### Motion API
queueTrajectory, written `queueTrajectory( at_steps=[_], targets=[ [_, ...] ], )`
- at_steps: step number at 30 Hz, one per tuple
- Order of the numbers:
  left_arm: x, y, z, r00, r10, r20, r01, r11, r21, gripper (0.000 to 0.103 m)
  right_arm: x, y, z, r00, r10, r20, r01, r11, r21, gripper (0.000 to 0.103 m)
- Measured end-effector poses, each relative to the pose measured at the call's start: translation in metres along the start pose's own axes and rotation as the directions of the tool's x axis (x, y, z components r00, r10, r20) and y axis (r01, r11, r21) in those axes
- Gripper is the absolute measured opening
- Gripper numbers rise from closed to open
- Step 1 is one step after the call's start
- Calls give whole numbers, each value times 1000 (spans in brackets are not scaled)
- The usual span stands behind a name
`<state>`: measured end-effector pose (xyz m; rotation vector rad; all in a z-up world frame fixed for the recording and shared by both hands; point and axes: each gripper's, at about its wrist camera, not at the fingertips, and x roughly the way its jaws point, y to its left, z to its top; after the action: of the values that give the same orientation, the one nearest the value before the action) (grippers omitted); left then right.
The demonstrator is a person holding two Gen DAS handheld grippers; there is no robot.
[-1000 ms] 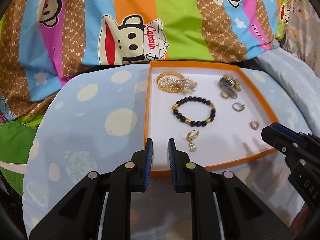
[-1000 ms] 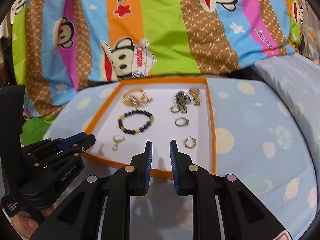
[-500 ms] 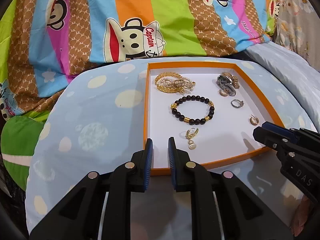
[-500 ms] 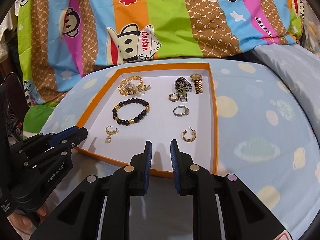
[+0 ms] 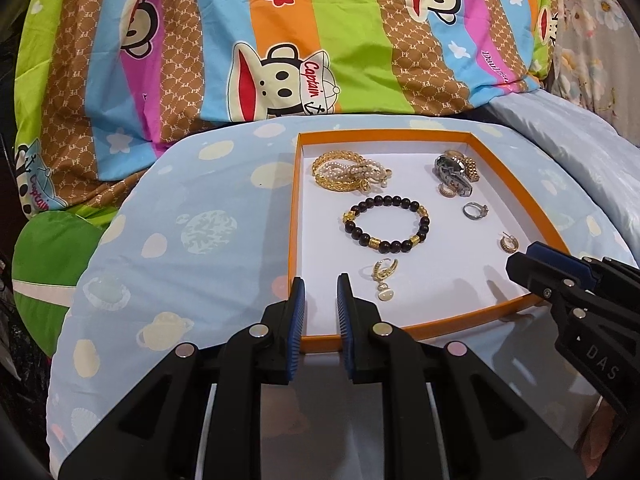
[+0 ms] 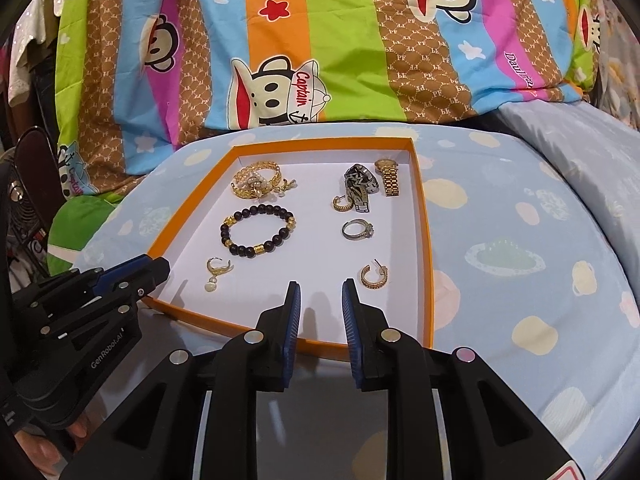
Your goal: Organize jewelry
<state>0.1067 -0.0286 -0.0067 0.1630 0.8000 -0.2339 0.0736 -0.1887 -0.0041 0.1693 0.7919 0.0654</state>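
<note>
An orange-rimmed white tray (image 5: 293, 216) (image 6: 424, 216) lies on the pale blue bedcover. In it are a gold-and-pearl bracelet pile (image 5: 346, 170) (image 6: 258, 180), a black bead bracelet (image 5: 386, 224) (image 6: 258, 232), a pearl drop earring (image 5: 382, 278) (image 6: 216, 272), watches (image 5: 454, 172) (image 6: 360, 186), a silver ring (image 5: 474, 211) (image 6: 357, 229) and a gold hoop earring (image 5: 508, 242) (image 6: 373, 276). My left gripper (image 5: 320, 296) is open and empty over the tray's near left corner. My right gripper (image 6: 320, 304) is open and empty over the near rim.
A striped cartoon-monkey quilt (image 5: 320, 40) rises behind the tray. A green cushion (image 5: 52, 256) lies at the left. The bedcover (image 6: 520, 240) extends to the right of the tray. A fan (image 6: 20, 208) stands at the far left.
Both grippers have drawn back and risen a little, so the tray sits lower and more fully in view. Their jaws keep the same gap. The jewelry has not moved.
</note>
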Motion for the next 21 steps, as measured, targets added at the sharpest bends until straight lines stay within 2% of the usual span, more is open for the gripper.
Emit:
queueTrajectory(
  at_steps=[1,3,4,6,7,8,9,11,13,16,21],
  targets=[
    [-1,0,0,1000,1,1,-1,1000,-5,16,-3,0,-1,1000,0,9,0,1000,6,24],
    [-3,0,0,1000,0,6,0,1000,-16,16,-9,1,-3,999,-19,34,19,1000,12,38],
    [-5,-1,0,1000,1,9,-1,1000,-27,18,-12,1,-4,999,-27,47,27,1000,13,39],
    [-10,-2,0,1000,-22,20,23,998,-54,31,-19,3,-5,997,-45,67,44,999,19,40],
    [-13,-4,-1,999,-31,25,33,998,-59,42,-21,4,-6,996,-52,75,51,999,20,41],
    [-16,-8,-2,999,-31,35,33,998,-60,47,-24,5,-7,995,-61,83,59,998,22,45],
    [-21,-14,-4,998,-15,54,18,998,-54,56,-27,5,-8,993,-76,94,74,997,25,50],
    [-28,-21,-8,994,57,96,-54,998,-35,64,-33,7,-11,986,-115,117,113,993,26,51],
    [-37,-25,-10,983,111,148,-110,994,-14,68,-39,9,-14,980,-138,142,137,990,16,54],
    [-45,-20,-11,970,152,189,-148,988,-32,75,-47,14,-17,970,-167,177,172,985,-9,60],
    [-40,-11,-11,979,143,145,-136,989,-59,76,-51,23,-22,965,-182,187,193,980,-44,61]
  ],
)
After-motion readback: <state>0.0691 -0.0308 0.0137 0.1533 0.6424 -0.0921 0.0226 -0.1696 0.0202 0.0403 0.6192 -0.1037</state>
